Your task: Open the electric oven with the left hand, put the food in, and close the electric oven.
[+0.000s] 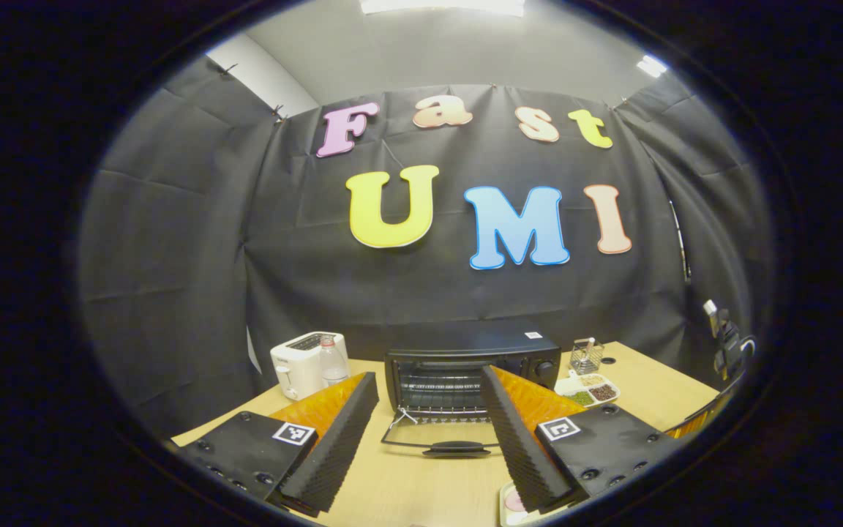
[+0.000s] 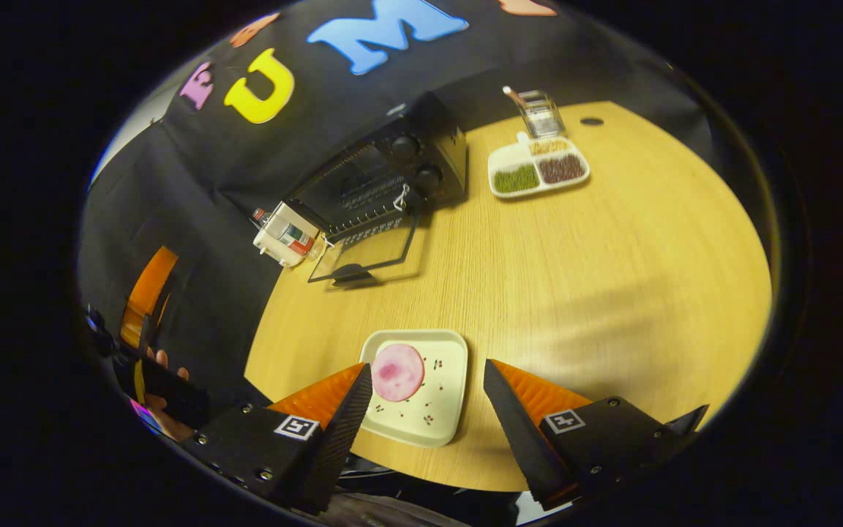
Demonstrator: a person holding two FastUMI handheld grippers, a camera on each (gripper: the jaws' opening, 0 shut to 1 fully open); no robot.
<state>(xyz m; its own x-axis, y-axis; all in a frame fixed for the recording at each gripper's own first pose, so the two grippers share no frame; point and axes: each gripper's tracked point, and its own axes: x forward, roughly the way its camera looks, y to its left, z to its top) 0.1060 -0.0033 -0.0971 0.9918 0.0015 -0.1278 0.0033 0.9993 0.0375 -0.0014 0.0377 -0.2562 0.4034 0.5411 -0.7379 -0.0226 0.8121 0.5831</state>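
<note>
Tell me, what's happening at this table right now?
A person holds a gripper in each hand to put food into an electric oven. Its glass door is already folded down open on the wooden table. The right gripper hangs open just above a square plate with a pink slice of food, not yet gripping it. The left gripper is open too, facing the oven and holding nothing.

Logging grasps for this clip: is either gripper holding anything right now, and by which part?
Nothing is held. The left gripper is open before the opened oven; the right gripper is open above the plate with the pink food slice.
</note>
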